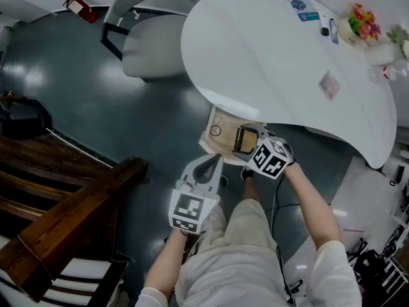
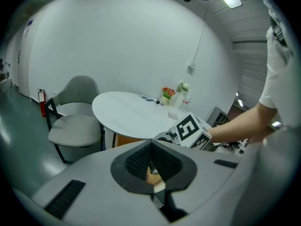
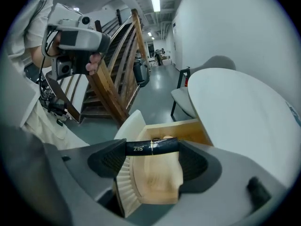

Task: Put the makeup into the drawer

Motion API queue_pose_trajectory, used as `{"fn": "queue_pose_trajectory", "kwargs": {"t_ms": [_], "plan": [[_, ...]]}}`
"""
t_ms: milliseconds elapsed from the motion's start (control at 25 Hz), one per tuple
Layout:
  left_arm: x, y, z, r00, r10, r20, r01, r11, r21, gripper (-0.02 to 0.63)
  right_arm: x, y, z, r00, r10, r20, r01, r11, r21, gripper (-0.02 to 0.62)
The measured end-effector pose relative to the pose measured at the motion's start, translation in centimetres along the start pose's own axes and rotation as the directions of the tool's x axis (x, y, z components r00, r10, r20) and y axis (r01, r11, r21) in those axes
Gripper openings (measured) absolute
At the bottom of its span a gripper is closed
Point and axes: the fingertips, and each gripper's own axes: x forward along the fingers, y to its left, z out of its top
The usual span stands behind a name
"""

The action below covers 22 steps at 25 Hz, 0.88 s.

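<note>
The fingers point(image 3: 107, 160) of the right gripper point(image 3: 151, 147) press a thin black makeup tube point(image 3: 164, 145) by its two ends, just over the open wooden drawer point(image 3: 176, 127) under the white tabletop point(image 3: 244, 102). The tube looks light, stiff and glossy, so it may slip. White letters read "ZIB". The left gripper point(image 2: 153, 167) is closed on nothing.

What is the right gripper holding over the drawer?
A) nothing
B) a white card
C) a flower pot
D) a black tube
D: the right gripper has a black tube clamped end to end between its jaws, above the open drawer.
</note>
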Motion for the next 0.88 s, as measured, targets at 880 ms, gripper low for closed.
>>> {"fn": "queue_pose_trajectory", "kwargs": {"t_ms": [880], "plan": [[2.3,3.3,-4.9,0.998,-0.010,-0.058,0.008,1.000,-0.024,0.009,14.7,-3.6,-7.3,0.961,-0.046,-0.271,-0.026,0.967,-0.253,0.360]]}}
